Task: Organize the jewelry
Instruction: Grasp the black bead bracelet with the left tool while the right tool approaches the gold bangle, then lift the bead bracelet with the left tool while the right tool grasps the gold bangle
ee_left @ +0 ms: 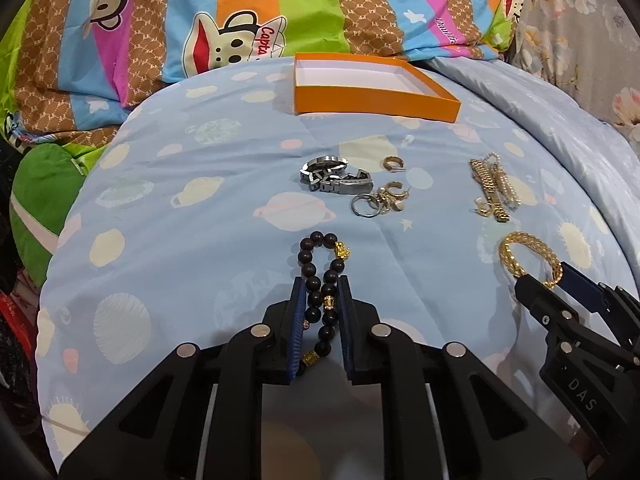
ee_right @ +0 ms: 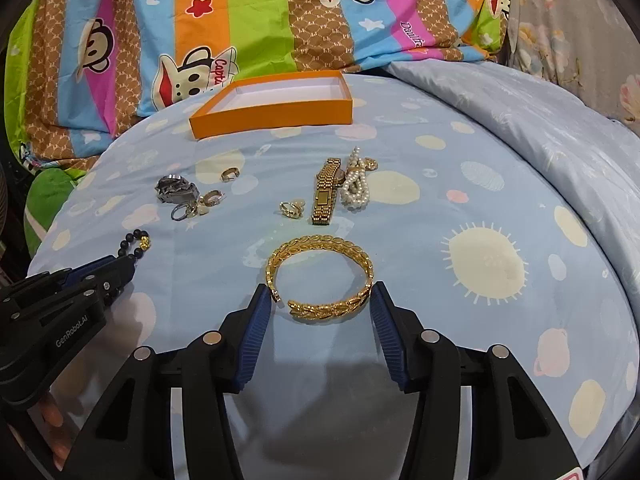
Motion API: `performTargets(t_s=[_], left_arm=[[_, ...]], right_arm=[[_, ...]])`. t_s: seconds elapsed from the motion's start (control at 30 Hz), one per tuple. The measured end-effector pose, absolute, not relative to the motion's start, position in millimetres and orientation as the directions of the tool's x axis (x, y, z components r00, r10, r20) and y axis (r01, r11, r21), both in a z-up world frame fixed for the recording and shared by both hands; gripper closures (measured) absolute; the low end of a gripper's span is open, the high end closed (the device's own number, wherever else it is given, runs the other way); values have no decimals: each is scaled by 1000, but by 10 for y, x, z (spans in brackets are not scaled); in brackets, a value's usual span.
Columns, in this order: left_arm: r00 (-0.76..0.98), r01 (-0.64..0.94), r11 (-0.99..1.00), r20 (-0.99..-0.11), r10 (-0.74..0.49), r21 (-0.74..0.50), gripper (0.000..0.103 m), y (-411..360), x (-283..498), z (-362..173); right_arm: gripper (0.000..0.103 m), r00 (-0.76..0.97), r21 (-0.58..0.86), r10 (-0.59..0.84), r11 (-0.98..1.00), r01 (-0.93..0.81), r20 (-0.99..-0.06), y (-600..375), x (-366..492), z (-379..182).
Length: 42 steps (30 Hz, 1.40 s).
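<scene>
A dark bead bracelet [ee_left: 316, 237] with gold charms lies on the blue planet-print bedding [ee_left: 180, 240]. My left gripper [ee_left: 321, 280] is shut on its near end, with the beads squeezed into a narrow loop between the blue pads. The bracelet's far end [ee_right: 138, 240] pokes out past that gripper [ee_right: 124, 264] in the right wrist view. My right gripper [ee_right: 319, 287] is shut on a gold link bangle [ee_right: 320, 242], which rests flat with a pad touching each side. The bangle [ee_left: 520, 238] and right gripper [ee_left: 548, 276] also show at the lower right of the left wrist view. An empty orange box [ee_left: 372, 106] [ee_right: 272, 118] sits beyond.
Between the grippers and the box lie a silver watch [ee_left: 332, 176], several rings and earrings [ee_left: 380, 200], a gold watch [ee_right: 326, 192] and a pearl strand [ee_right: 356, 188]. A striped monkey-print quilt [ee_right: 240, 20] is heaped behind the box. A green plush [ee_left: 44, 192] sits at left.
</scene>
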<state>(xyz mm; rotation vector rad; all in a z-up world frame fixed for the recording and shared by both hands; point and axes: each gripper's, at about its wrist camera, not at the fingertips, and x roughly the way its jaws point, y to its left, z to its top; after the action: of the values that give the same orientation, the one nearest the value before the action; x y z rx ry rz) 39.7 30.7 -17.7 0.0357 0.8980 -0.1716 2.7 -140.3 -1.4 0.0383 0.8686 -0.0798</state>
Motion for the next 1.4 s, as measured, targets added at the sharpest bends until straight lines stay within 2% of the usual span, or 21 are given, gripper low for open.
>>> performTargets(t_s=[0.03,0.07,0.23,0.27,0.3,0.57,0.7,1.0,1.07,1.1,1.13,1.17,1.2,1.4], left_arm=[[611,166,985,-779,-137,-44,95,309,387,-166],[614,168,985,-776,-144,-49,96,314,370,-145],[632,180,981,-757,-167,-66,96,356,311,23],[643,185,981,-748,-168,-62,96,361,299,85],[651,187,981,-741,-168,-58,96,364,295,129],[705,207,978,-690,-165,-23,96,387,379,472],[703,197,980,-692,-165,-33,96,423,380,441],[678,185,981,-715,-170,-58,96,459,340,263],[677,185,981,-716,-169,-57,96,461,337,257],[676,185,981,-717,-169,-57,96,457,334,249],[676,185,981,-717,-169,-56,96,454,331,244],[676,186,981,-717,-169,-56,96,449,329,240],[676,185,981,-718,-168,-55,96,445,327,236],[675,186,981,-719,-167,-54,96,425,332,222]], right_arm=[[54,644,9,-48,996,85,-763,-1405,24,0],[54,645,22,-37,996,84,-763,-1414,24,12],[58,665,46,-12,996,70,-747,-1397,27,157],[65,672,47,-8,997,64,-740,-1389,35,206],[103,671,49,-4,997,61,-741,-1384,57,247],[102,670,58,5,997,57,-743,-1474,208,351],[94,650,66,0,995,77,-760,-1539,151,229],[98,650,100,17,991,91,-760,-1706,-10,150],[88,661,71,-22,991,114,-750,-1743,-17,183],[65,667,55,-47,990,132,-744,-1774,-3,203],[50,680,42,-73,988,151,-730,-1808,8,231],[32,687,32,-92,986,164,-721,-1834,32,251],[27,685,18,-110,984,177,-720,-1853,66,255],[27,601,5,-121,979,204,-790,-1889,399,59]])
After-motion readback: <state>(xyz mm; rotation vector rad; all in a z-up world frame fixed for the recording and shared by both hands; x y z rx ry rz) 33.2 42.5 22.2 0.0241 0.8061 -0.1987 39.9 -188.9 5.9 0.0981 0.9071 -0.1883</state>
